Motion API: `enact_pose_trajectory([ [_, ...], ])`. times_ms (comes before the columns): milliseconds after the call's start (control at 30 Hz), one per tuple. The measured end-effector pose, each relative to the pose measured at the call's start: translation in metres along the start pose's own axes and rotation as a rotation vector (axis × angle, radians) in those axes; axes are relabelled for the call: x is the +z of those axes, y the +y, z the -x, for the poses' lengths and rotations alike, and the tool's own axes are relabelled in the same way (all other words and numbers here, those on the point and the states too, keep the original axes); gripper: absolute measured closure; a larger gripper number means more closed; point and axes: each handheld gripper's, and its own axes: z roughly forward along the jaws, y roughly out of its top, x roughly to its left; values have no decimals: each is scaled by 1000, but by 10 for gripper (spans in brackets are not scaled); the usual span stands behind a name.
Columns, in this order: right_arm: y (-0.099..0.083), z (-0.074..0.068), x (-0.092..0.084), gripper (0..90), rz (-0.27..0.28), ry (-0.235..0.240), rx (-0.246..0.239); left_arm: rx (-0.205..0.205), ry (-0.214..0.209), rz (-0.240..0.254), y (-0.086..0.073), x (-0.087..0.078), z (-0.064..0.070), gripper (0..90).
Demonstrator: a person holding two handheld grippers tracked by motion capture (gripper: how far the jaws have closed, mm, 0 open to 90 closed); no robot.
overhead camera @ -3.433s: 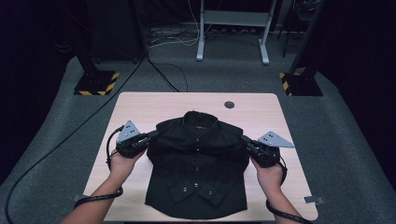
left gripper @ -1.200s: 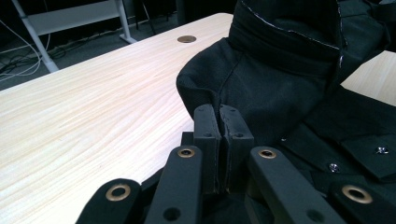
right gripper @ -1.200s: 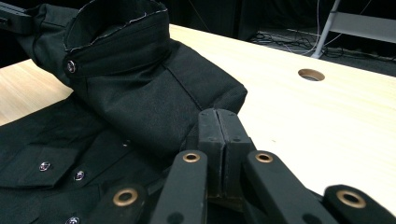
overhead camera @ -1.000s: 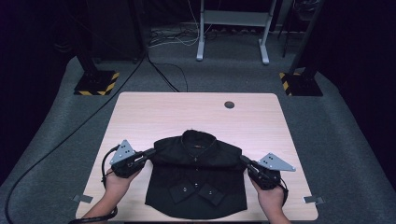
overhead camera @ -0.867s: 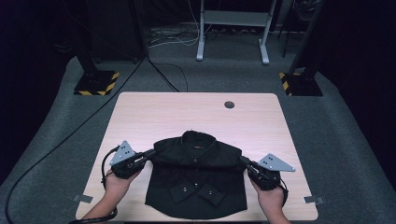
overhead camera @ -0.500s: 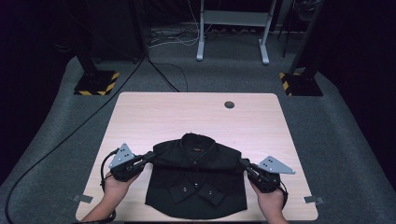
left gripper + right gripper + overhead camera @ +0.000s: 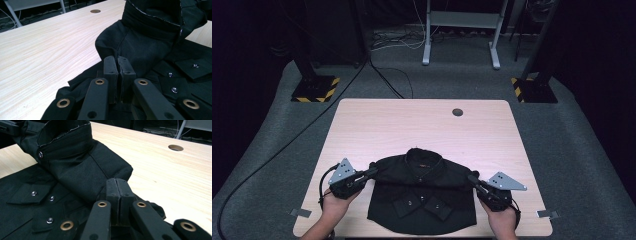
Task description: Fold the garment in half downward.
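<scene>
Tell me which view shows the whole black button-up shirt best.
The high view: the black button-up shirt lies whole on the wooden table. The left gripper view and right gripper view show close-ups of a shoulder, collar and buttons.

Black left claw and right claw carry grey triangular plates, brass-ringed holes, cables.

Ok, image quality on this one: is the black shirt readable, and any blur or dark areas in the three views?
High view: slightly soft; room edges fall into darkness, the lit table reads well, and the shirt is a near-featureless black mass. Left gripper view: sharp wood grain, shirt seams and snaps visible, near tongs a little soft. Right gripper view: collar stitching crisp, tongs soft, background dim.
</scene>
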Motion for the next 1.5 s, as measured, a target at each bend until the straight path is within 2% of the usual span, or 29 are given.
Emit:
enact_pose_trajectory([
  [300,-6,-4,-2,897,-17,6,4,-13,-6,-18,-10,-3,0,866],
  [1000,-29,-10,-4,891,-97,32,12,-22,-22,-71,-28,-4,7,868],
  [1200,-34,-11,-5,833,-113,42,28,-40,-30,-85,-32,-5,7,785],
  [1400,-40,-9,-9,740,-135,36,54,-66,-29,-112,-36,-5,6,618],
  [1500,-43,-8,-9,676,-146,27,49,-83,-24,-116,-36,-4,4,537],
])
